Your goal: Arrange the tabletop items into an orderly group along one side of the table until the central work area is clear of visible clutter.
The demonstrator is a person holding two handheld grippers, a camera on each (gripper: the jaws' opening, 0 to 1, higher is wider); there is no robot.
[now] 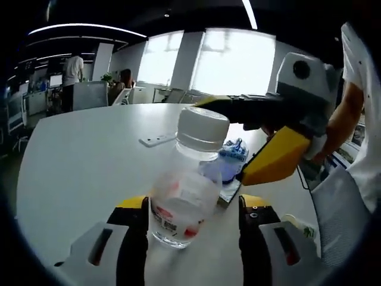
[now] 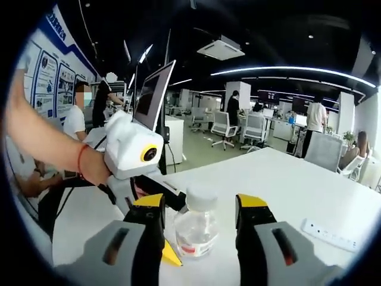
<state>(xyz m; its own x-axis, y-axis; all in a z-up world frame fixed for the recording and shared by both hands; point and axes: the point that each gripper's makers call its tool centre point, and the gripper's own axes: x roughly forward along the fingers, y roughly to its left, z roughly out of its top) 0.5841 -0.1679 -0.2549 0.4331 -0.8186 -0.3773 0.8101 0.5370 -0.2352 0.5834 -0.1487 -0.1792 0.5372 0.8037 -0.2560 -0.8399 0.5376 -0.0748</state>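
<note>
A clear plastic bottle with a white cap and a red-and-white label stands on the white table. It sits between the jaws of my left gripper, which is open, with a gap on the bottle's right side. In the right gripper view the same bottle also stands between the jaws of my right gripper, open with room on both sides. The right gripper reaches in from the right, beyond the bottle. The left gripper comes in from the left, a person's hand on it.
A white power strip lies further out on the table. A blue-and-white packet and a dark flat item sit just behind the bottle. A small white object lies at the right. A monitor stands beyond the table edge.
</note>
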